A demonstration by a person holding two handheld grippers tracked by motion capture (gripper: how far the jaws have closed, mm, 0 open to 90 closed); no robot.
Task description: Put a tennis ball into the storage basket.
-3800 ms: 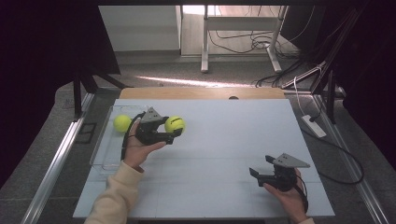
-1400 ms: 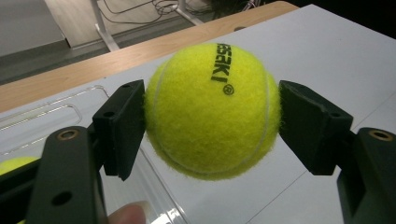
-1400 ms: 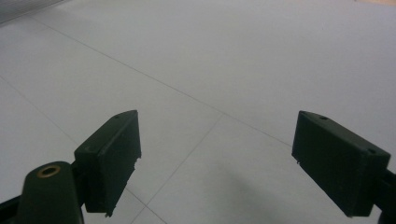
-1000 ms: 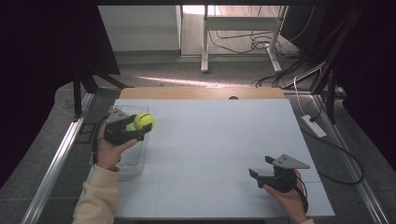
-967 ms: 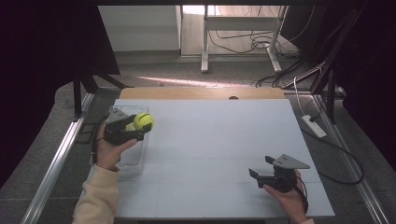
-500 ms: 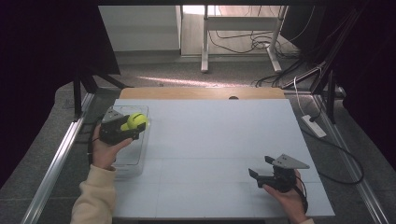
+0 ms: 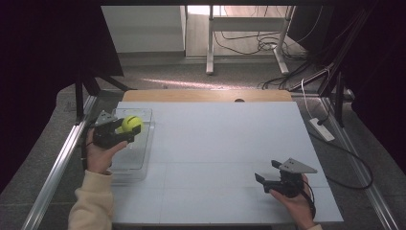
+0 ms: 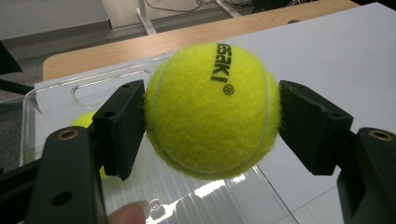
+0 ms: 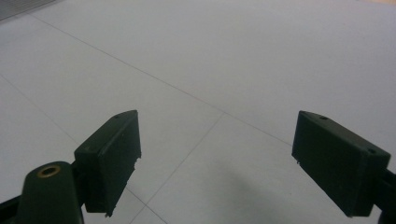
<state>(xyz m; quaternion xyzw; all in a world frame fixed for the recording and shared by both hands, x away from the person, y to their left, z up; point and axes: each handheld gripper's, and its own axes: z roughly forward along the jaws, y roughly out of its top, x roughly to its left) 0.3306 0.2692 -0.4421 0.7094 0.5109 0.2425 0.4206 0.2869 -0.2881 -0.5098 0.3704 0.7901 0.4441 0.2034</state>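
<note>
Between the left gripper's [image 8: 212,116] pads, a ball [image 8: 212,109] is clamped, held above a clear tray [image 7: 139,158] at the table's [image 7: 220,143] 9 o'clock edge. A second ball [image 8: 86,122] lies in the tray. At 4 o'clock, the right gripper [image 9: 217,158] rests with jaws apart, holding nothing.

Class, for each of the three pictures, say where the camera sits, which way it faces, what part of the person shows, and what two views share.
High view: above the near table edge, looking forward and down; both forearms, left gripper, right gripper.
Left gripper view: on that gripper, along jaws shut on the tennis ball over the clear tray; a fingertip shows.
Right gripper view: along open jaws at the white table.
Shared: high and left gripper views both show ball and tray.
</note>
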